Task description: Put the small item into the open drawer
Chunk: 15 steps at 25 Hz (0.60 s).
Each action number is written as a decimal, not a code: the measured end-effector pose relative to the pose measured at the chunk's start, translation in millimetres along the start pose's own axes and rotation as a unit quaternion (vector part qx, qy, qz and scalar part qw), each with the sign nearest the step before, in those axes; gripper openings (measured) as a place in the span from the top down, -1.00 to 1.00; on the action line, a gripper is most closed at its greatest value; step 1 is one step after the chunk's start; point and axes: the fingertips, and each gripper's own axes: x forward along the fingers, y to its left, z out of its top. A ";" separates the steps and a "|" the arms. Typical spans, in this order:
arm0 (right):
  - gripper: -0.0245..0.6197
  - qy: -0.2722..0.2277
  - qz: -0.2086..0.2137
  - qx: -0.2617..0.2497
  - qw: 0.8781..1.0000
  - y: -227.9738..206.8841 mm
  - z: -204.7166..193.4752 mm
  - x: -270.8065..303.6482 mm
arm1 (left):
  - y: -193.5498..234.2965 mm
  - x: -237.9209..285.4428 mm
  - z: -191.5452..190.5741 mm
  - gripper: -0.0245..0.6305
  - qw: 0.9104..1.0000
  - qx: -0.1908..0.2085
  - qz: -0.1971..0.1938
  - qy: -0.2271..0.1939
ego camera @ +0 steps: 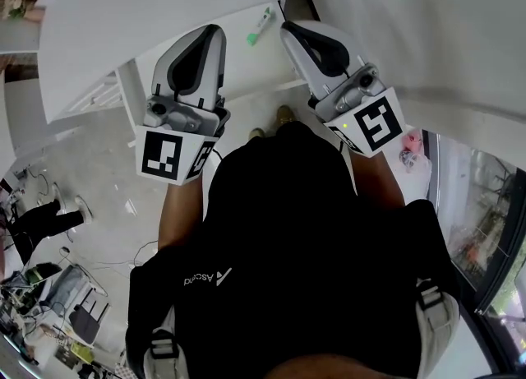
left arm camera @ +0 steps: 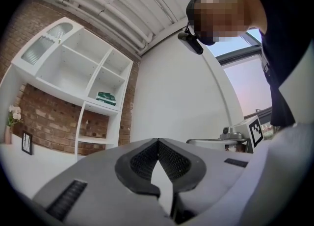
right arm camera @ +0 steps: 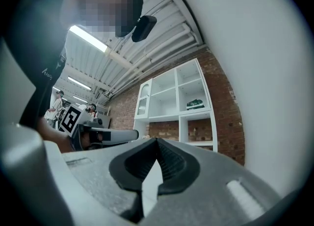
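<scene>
The person's black shirt (ego camera: 279, 229) fills the lower head view, and a white tabletop (ego camera: 148, 7) curves across the top. A white ledge (ego camera: 189, 61) juts out from under the tabletop's edge toward the person; whether this is the open drawer cannot be told. Both grippers are held up in front of the chest, side by side and apart, and point away from the person.

The left gripper (ego camera: 211, 34) is clenched, its ridged black pads (left arm camera: 144, 161) meeting at the tips with nothing between them. The right gripper (ego camera: 289, 32) is likewise clenched and empty.

The small item (ego camera: 256, 28), a slim green-and-white thing, lies on the ledge in the gap between the two gripper tips, well below them. It is touched by neither gripper.

In the left gripper view a white shelf unit (left arm camera: 83, 73) stands ahead of the gripper against a brick wall (left arm camera: 59, 122). A green box (left arm camera: 105, 98) lies in one of its compartments, its print too small to read.

The shirt carries a white logo with lettering (ego camera: 205, 277), turned upside down and too small to read surely. Each gripper's cube (ego camera: 173, 155) bears black-and-white square markers without words
</scene>
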 end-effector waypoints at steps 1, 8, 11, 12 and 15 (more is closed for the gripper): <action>0.92 -0.002 -0.001 0.001 1.000 2.7 1.6 0.4 | -0.7 -2.3 2.4 0.93 1.000 0.003 -0.002 -0.002; 0.92 -0.005 -0.015 -0.007 1.000 14.8 8.1 -3.7 | -4.6 -15.2 11.3 0.93 1.000 0.027 -0.013 -0.004; 0.92 0.000 -0.020 -0.012 1.000 18.7 7.8 -7.4 | -9.0 -17.4 12.6 0.93 1.000 0.025 -0.017 -0.007; 0.92 0.002 -0.021 -0.013 1.000 19.8 7.8 -8.9 | -10.9 -18.3 12.2 0.93 1.000 0.024 -0.019 -0.006; 0.92 0.006 -0.025 -0.015 1.000 21.7 7.1 -12.1 | -14.4 -21.6 10.9 0.93 0.999 0.022 -0.022 -0.004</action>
